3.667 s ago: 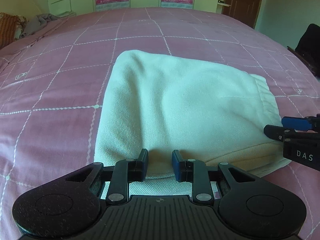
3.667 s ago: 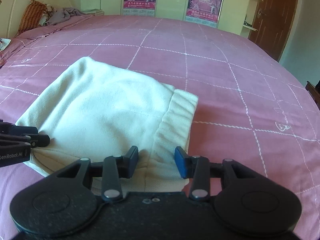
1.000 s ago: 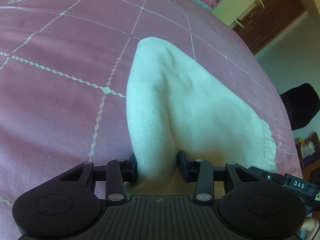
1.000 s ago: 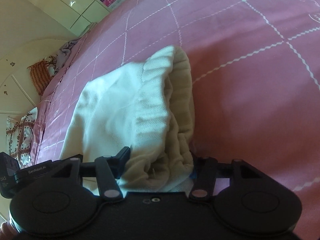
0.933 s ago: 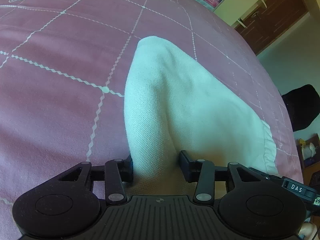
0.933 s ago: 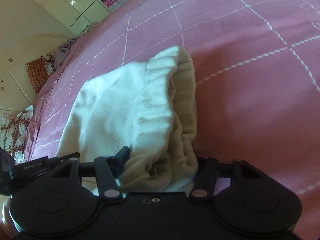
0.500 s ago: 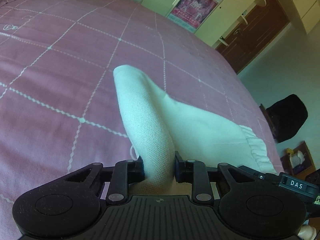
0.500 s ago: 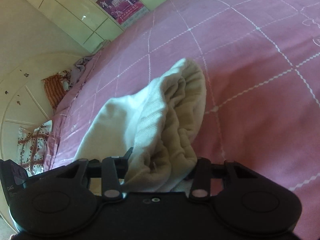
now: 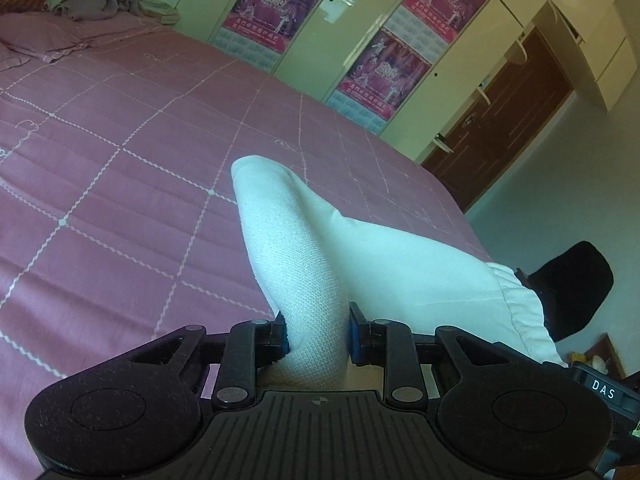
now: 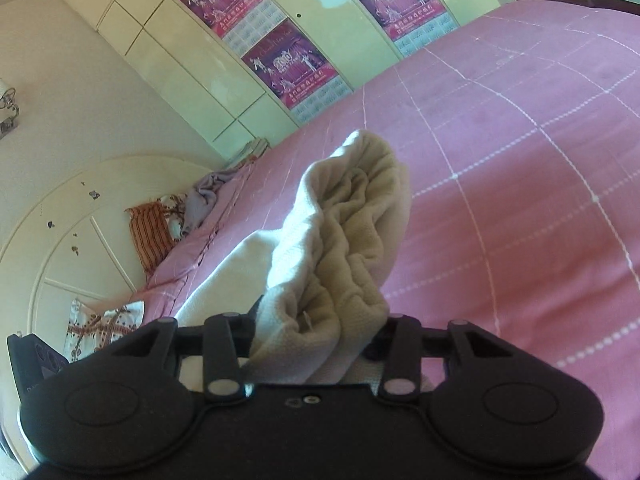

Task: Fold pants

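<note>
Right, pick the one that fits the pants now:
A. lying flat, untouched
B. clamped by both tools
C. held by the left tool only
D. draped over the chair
B: the left tool and the right tool are each shut on a bunched part of the pants.

Our left gripper [image 9: 318, 330] sits at the lower centre of its frame, jaws clamped on cloth. Our right gripper [image 10: 320, 332] likewise grips a bunched fold.
</note>
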Tool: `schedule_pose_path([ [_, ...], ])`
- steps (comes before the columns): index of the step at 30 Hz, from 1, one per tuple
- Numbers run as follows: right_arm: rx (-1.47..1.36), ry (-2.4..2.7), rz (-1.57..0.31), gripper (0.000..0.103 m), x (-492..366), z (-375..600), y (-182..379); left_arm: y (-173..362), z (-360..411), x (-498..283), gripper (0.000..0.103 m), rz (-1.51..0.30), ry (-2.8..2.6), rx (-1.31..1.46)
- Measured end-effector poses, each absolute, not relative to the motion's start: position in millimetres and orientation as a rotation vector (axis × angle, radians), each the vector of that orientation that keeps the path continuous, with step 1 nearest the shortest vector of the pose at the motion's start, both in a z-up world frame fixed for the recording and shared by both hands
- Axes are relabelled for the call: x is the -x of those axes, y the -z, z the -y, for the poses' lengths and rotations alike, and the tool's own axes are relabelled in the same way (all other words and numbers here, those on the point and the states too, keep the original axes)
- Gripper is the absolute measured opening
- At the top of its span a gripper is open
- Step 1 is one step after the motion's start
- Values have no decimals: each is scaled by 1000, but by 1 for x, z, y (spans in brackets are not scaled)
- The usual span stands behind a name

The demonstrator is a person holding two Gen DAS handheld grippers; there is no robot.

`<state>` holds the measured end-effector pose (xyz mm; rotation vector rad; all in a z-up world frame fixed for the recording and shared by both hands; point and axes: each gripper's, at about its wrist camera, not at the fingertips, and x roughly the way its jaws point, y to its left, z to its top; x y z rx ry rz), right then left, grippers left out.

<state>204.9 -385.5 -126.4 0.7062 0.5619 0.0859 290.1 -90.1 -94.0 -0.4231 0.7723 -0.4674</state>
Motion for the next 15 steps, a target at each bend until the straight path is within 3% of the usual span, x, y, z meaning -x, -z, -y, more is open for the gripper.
schedule_pose_path([
  [10, -670, -54, -603, 43, -263, 383, 164, 147, 114, -342, 27, -852, 337, 349],
  [15, -658, -7, -652, 43, -276, 382, 193, 168, 132, -345, 28, -861, 315, 177],
])
